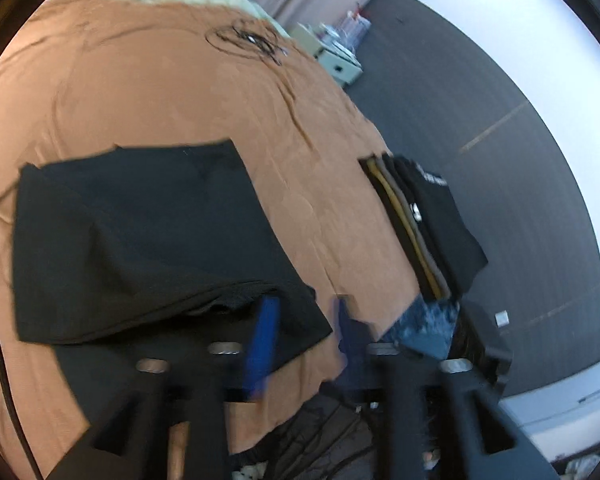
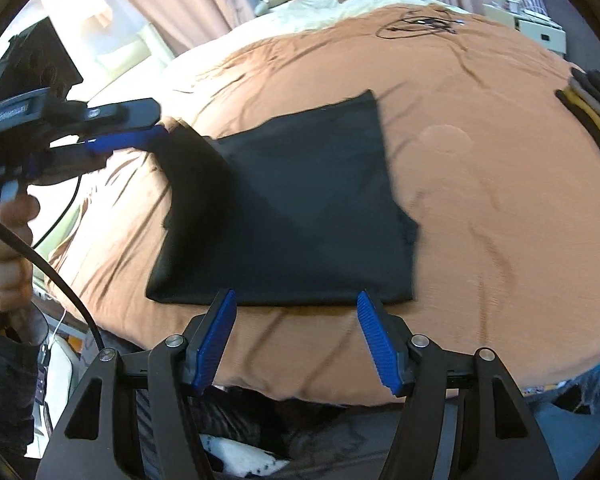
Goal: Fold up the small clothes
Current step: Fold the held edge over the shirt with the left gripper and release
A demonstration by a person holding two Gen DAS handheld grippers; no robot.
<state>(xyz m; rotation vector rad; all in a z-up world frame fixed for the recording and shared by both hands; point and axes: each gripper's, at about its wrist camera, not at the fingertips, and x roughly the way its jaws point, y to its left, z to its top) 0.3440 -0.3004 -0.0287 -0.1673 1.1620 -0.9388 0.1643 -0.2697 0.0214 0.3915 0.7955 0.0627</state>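
Right tongs (image 2: 296,336) gape just short of the black garment (image 2: 300,216).

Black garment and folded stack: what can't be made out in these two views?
- Left gripper: in the right wrist view, cloth hides its tips; the left wrist view is blurred, so the grip on the black garment is unclear.
- Folded stack: count unreadable in the left wrist view; cut by the edge in the right wrist view.

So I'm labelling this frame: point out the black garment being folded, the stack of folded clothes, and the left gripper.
Black folded garment (image 2: 300,216), right wrist view, middle of cloth.
Stack of folded dark clothes (image 1: 424,220), left wrist view, stack's top.
Left gripper (image 2: 156,136), right wrist view, fingertips at cloth corner.
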